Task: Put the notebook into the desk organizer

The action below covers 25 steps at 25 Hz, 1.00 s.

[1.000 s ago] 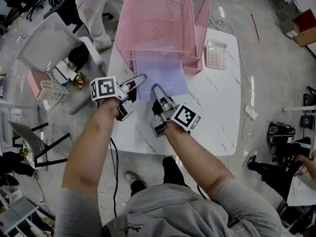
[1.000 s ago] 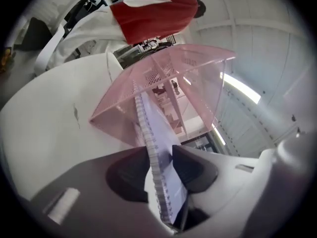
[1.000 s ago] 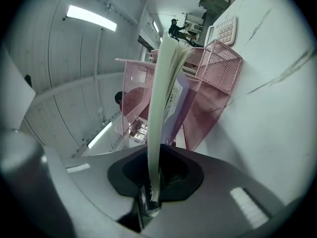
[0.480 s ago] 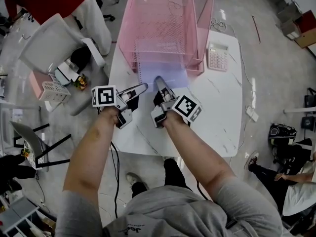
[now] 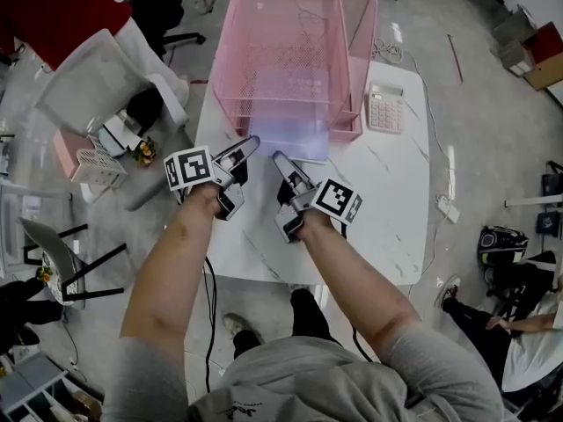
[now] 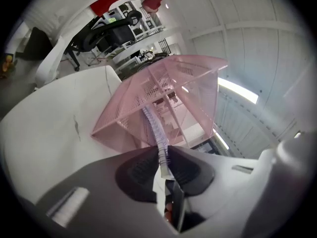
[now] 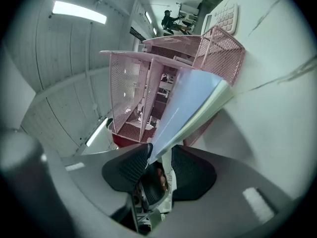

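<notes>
In my head view, 12 o'clock: pink wire-mesh organizer (image 5: 290, 51). At its 6 o'clock: plain pale lavender notebook (image 5: 297, 139). Beneath: table (image 5: 387, 209), white with thin grey veins. 1 o'clock: pale pink calculator (image 5: 384, 105). 10 o'clock: white chair (image 5: 88, 86). 11 o'clock: I see a red garment (image 5: 35, 16).

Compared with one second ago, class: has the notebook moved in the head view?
Yes. The notebook has slid farther away from the person, deeper into the pink desk organizer; less of it lies on the white table.

notebook (image 5: 297, 139) half hidden, inside organizer (image 5: 281, 51)
</notes>
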### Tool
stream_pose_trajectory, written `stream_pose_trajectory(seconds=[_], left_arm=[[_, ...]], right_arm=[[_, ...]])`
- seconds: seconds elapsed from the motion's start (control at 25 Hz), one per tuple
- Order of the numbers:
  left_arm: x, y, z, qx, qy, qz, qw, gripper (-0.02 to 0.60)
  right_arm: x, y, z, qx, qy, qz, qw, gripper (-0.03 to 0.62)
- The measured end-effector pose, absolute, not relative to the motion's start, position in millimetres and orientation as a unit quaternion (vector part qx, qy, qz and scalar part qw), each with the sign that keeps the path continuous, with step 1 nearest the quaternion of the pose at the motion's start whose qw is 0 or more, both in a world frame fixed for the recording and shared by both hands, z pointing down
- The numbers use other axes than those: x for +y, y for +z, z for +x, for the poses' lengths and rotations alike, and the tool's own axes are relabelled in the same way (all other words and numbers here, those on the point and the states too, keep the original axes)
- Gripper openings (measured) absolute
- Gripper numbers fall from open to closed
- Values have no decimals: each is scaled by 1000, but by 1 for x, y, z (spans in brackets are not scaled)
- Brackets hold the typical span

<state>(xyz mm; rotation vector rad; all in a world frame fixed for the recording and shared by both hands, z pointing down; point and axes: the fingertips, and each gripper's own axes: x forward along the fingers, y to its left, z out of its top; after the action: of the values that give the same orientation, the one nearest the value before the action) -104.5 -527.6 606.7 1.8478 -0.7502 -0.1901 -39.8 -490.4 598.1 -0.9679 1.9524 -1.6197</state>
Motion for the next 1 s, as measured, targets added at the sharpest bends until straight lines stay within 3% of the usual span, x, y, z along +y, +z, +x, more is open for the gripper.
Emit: stream_pose_trajectory(seconds=[0.2, 0.36, 0.52, 0.6, 0.8, 1.0], left_arm=[[-546, 611, -115, -355, -91, 761, 536, 120], [-555, 618, -114, -375, -98, 743, 546, 121], [-560, 615, -108, -388, -104, 729, 554, 146], [-558, 613, -106, -390, -99, 729, 553, 203], [-538, 622, -116, -409, -75, 723, 552, 267], [-497, 616, -121, -402, -69, 731, 546, 288]], right_arm=[[-490, 615, -23, 688, -581, -382, 209, 129], [-509, 621, -8, 681, -568, -418, 198, 6], [-526, 616, 0, 675, -561, -429, 213, 3], [-531, 615, -2, 674, -562, -430, 214, 3], [-529, 616, -21, 690, -568, -406, 190, 5], [-495, 610, -29, 722, -567, -366, 153, 11]])
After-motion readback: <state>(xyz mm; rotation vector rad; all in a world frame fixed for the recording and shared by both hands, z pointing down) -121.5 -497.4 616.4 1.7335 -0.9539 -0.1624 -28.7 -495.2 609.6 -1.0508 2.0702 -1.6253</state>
